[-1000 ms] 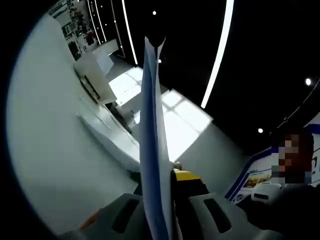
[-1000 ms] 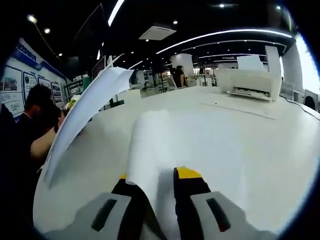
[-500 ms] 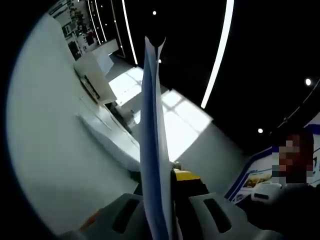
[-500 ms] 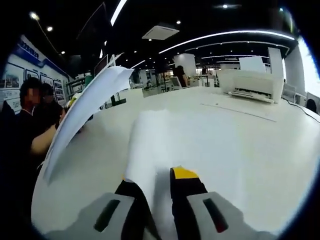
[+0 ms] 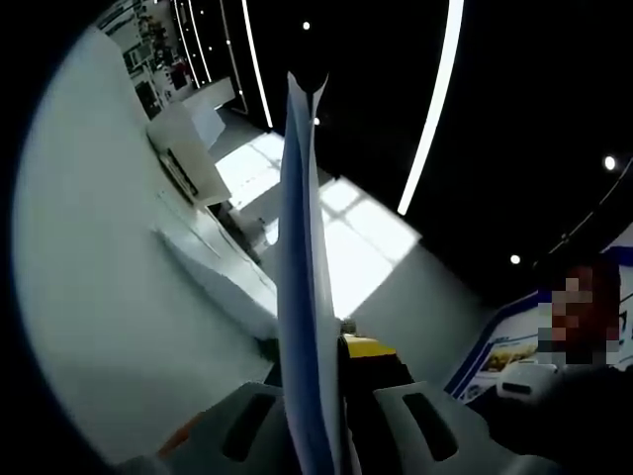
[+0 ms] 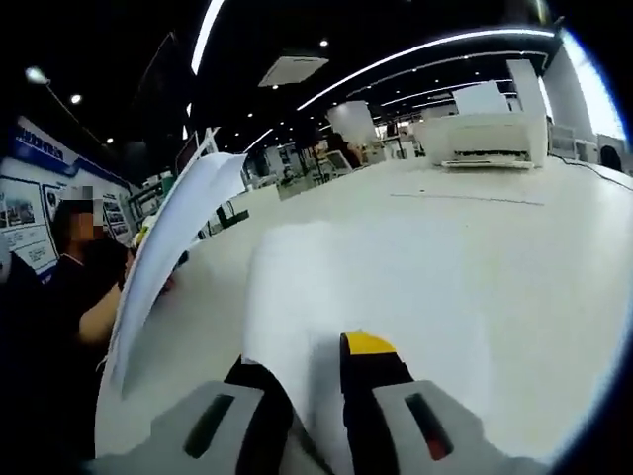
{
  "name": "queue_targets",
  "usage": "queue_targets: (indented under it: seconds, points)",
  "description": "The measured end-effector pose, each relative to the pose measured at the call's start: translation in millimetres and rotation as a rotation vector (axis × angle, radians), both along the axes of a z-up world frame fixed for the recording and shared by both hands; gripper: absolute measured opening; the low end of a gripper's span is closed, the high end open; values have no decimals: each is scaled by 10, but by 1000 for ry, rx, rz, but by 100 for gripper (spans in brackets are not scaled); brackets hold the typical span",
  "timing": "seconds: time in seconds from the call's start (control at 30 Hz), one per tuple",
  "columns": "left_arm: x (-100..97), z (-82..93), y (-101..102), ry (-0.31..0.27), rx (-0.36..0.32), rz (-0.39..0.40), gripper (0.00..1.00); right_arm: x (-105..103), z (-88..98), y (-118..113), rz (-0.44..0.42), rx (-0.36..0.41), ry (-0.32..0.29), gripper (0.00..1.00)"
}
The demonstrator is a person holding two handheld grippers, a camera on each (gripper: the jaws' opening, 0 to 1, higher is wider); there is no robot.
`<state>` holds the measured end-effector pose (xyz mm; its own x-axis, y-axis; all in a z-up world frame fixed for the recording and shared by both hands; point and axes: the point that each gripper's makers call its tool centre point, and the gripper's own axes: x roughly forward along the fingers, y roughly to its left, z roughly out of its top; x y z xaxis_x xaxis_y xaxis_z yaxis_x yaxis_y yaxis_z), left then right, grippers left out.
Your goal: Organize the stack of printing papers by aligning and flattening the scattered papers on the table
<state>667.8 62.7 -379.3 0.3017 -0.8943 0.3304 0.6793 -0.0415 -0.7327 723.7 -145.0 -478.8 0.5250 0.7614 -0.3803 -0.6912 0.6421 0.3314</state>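
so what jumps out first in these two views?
In the left gripper view, a thin sheaf of white printing paper stands edge-on up the middle, clamped in the left gripper. In the right gripper view, the right gripper pinches a flat white sheet on the white table; a white printer sits far behind.

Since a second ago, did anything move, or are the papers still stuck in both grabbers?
Hardly anything moved. The right gripper view has tipped a little, so the printer and table sit differently, but that is the camera shifting. The right gripper still pinches the flat paper, and the left gripper still holds its upright sheets.
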Motion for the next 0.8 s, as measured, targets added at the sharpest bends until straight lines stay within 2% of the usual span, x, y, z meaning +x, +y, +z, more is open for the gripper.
queue_targets:
  seconds: [0.07, 0.2, 0.3, 0.37, 0.47, 0.57, 0.8]
  points:
    - [-5, 3, -3, 0, -1, 0, 6, -12, 10, 4, -28, 56, 74, 12]
    - [-8, 5, -6, 0, -1, 0, 6, 42, 9, -48, -88, 125, 154, 9]
    - [-16, 8, -12, -1, 0, -1, 6, 38, 5, -45, -76, 111, 142, 8]
    - [-19, 9, -14, -2, 0, -1, 6, 43, -22, -60, -54, 67, 104, 5]
    - [-9, 7, -3, -2, -1, -1, 6, 27, -21, -51, -35, 68, 103, 4]
    - [-4, 7, 4, -3, -1, -2, 6, 30, -43, -68, -18, 34, 77, 0]
    - [-1, 10, 9, -4, -2, -2, 6, 38, -39, -79, -52, 77, 133, 0]
